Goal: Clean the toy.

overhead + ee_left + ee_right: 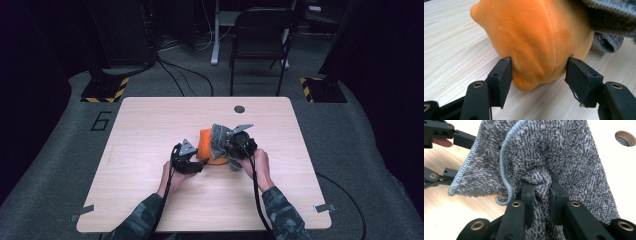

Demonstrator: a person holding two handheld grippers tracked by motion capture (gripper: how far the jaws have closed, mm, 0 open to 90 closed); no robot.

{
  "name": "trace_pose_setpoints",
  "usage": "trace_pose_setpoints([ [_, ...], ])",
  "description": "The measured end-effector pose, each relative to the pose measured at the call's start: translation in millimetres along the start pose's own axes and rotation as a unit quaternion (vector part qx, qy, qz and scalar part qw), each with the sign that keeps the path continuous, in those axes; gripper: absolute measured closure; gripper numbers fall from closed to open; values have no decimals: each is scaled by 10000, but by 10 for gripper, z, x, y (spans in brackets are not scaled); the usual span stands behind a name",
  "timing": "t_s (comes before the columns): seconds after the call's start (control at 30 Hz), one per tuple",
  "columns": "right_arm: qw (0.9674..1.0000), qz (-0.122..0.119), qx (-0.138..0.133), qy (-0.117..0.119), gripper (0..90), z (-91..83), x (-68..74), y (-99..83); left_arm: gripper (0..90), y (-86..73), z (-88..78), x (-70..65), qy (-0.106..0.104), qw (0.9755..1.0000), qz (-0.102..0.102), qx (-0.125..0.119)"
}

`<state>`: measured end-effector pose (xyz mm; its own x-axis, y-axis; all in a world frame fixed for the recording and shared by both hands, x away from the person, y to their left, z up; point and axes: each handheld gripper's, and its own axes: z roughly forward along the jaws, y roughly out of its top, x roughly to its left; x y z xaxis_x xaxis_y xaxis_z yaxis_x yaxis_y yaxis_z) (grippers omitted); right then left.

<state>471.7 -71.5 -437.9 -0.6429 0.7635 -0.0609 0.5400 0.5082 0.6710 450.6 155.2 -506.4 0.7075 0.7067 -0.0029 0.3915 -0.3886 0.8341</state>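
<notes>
— Two claws on the job; where does the orange plush toy (534,42) sit for your left claw (539,75)?
— Right between its spread jaws, on the desk (454,50); both pads look just at its sides.
— And your right claw (541,195)?
— Pressed tight on a bunch of grey towel (564,157), draped beyond its tips, over the toy.

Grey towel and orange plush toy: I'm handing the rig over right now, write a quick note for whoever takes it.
Right gripper: shut on a bunched fold of the grey towel, held up over the toy.
Left gripper: jaws astride the orange plush toy, one on each side, barely touching, no squeeze.
Toy lies mid-table, towel draped on its far side.
Done: towel gripped.
Left: probably to grip the toy firmly and finish with the towel.
</notes>
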Motion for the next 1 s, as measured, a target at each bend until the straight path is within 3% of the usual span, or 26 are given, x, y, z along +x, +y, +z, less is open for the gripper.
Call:
trace_pose_setpoints([
  [0.13, 10000, 37, -29, 18, 774, 9, 9, -2, 447, -17, 26, -44, 94, 9998, 161, 30],
  [0.5, 10000, 33, -45, -10, 773, -1, 8, -6, 745, -37, 21, -47, 74, 9998, 154, -55],
  [0.87, 9999, 49, -149, -61, 772, -28, 4, -6, 803, -27, 14, -13, -44, 9997, -150, -190],
  [1.0, 9997, 70, -224, -110, 772, -67, -18, -3, 813, 13, 5, 0, -5, 9990, -221, -379],
])
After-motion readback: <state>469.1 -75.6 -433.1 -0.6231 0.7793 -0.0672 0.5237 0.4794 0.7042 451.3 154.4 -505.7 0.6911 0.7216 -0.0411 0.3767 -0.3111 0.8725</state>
